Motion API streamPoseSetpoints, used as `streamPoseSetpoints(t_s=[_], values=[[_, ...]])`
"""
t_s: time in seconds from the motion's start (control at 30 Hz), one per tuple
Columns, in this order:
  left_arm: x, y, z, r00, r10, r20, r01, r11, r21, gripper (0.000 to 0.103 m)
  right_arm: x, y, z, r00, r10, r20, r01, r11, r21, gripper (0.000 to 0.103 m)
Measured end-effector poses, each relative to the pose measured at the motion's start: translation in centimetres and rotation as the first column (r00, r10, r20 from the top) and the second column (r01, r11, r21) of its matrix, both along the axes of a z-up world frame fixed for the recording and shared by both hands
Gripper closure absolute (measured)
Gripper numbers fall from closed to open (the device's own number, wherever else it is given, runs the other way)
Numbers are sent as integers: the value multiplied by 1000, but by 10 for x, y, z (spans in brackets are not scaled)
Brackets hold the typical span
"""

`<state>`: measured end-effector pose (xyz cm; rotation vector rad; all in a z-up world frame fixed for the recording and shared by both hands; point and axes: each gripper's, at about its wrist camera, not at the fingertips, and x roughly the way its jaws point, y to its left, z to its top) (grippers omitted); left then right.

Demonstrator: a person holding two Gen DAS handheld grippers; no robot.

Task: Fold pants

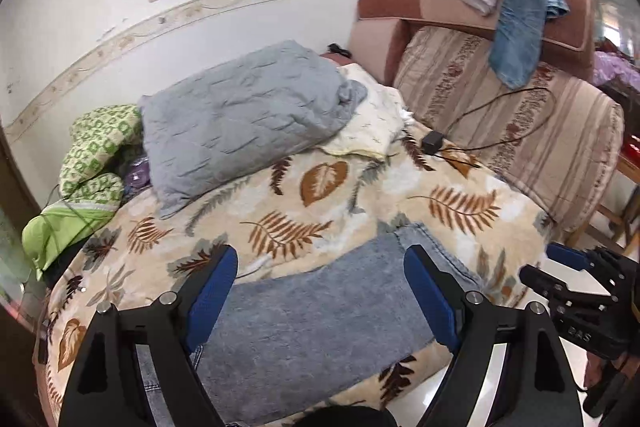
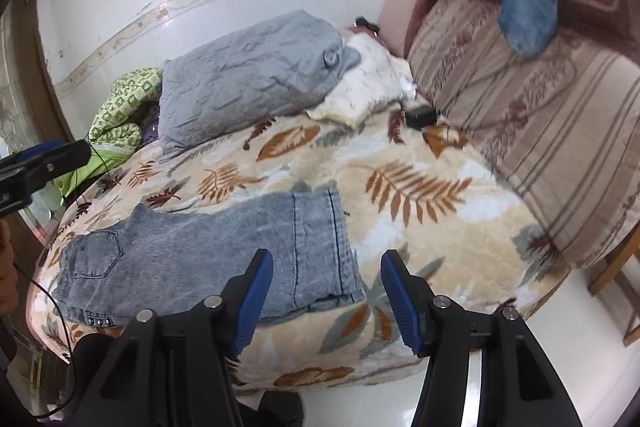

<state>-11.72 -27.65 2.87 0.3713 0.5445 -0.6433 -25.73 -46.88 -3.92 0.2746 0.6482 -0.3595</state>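
Grey-blue denim pants (image 2: 208, 255) lie flat on the leaf-patterned blanket (image 2: 400, 187), waist and back pocket to the left, leg hems to the right. They also show in the left wrist view (image 1: 312, 311). My left gripper (image 1: 320, 263) is open and empty, held just above the pants. My right gripper (image 2: 326, 267) is open and empty, above the hem end. The right gripper also shows at the right edge of the left wrist view (image 1: 568, 283), and the left gripper at the left edge of the right wrist view (image 2: 44, 163).
A grey quilted pillow (image 1: 244, 115) and cream cloth (image 1: 372, 119) lie at the back of the bed. A green patterned cover (image 1: 96, 155) is far left. A striped sofa (image 1: 520, 115) with blue jeans (image 1: 520, 23) draped over its back stands right. A black charger and cable (image 1: 434, 141) lie nearby.
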Motion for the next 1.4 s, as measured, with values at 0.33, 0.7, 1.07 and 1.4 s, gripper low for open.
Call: streamPoseSetpoints(t_s=[0.33,0.7,1.07,1.4], values=[[42,39,-43,992,100,-75,-94,993,74,11,1,-4,-18,997,-41,-61,46,995,94,43],[97,54,-136,945,170,-281,-110,970,218,11,5,-33,-83,997,-68,-41,79,896,438,43],[123,-4,-155,939,114,-324,-36,971,236,11,31,-60,-151,995,-101,-6,76,708,703,42],[133,-46,-185,921,121,-371,-5,954,299,11,26,-88,-169,979,-203,33,104,628,771,42]])
